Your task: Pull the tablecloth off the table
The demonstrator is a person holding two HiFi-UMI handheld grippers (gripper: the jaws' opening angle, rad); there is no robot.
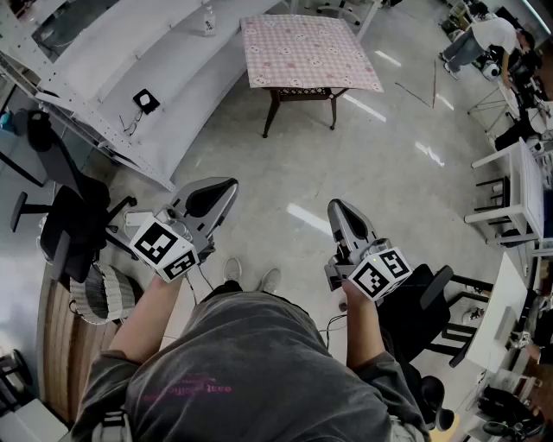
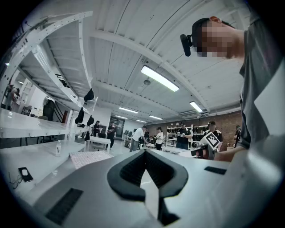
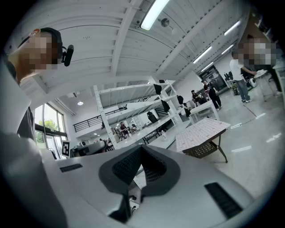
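Left hand-held gripper (image 1: 230, 185) is held at the near left, above the floor (image 1: 371, 164), its jaws brought together with nothing between them. Far ahead, well apart from both hand-held grippers, the pink patterned tablecloth (image 1: 307, 50) is seen spread flat over the small dark-legged table (image 1: 273, 108), covering its whole top. At the near right, the right hand-held gripper (image 1: 333, 207) is likewise clenched on nothing.

bottle (image 1: 207, 17) on white bench (image 1: 112, 65) | black device (image 1: 145, 101) on bench | black chair (image 1: 69, 220) left | white desk (image 1: 524, 186) right
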